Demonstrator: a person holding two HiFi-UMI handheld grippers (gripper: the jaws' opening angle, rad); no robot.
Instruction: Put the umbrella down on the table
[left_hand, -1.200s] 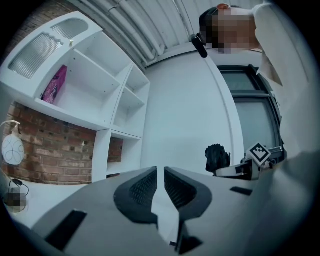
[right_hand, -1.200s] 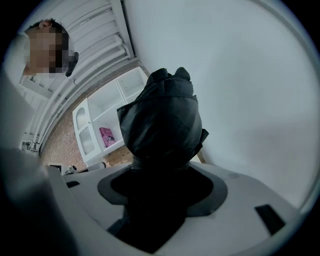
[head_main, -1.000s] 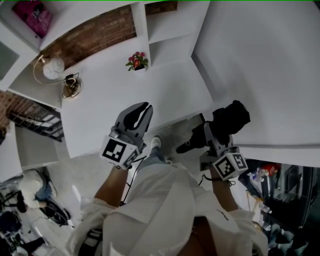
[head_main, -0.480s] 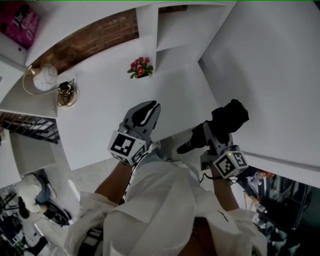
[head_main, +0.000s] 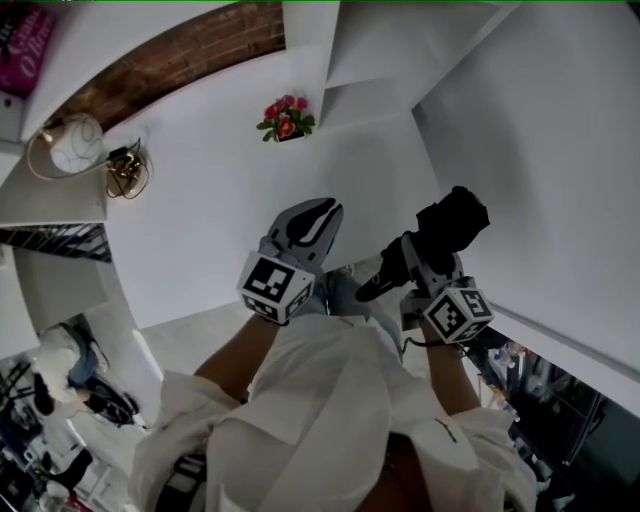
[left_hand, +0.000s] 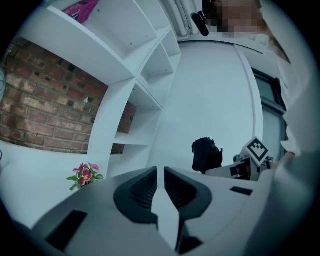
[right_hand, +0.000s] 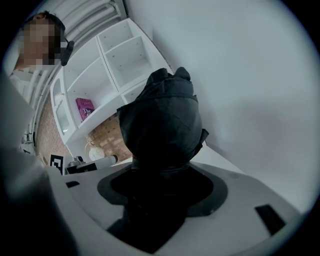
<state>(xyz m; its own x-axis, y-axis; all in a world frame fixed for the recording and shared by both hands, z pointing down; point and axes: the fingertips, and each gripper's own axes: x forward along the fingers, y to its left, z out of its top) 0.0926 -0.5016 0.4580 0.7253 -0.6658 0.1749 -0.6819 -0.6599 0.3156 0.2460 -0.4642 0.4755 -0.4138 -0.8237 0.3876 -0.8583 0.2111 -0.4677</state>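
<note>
R tool (right_hand: 165, 186) has its jaws spread wide and pinching a folded black umbrella (right_hand: 161, 122): crumpled soft fabric bundle pointing fwd, dark handle end sticking back toward the person. It's held up over the right near part of the white bench (head_main: 225, 210), close to the plain white wall (head_main: 560, 170); contact w/ the bench can't be told. L tool (head_main: 322, 213) is just left of it, grey jaws pressed nearly together, nothing btwn them. Far on the bench: small pot of pink-red flowers (head_main: 286, 118). Far left: round white lamp w/ gold ring (head_main: 70, 150), gold wire ornament (head_main: 123, 175). Behind: rough red brick (head_main: 170, 65), smooth white shelf cubbies (head_main: 365, 55), pink book (right_hand: 85, 108).
</note>
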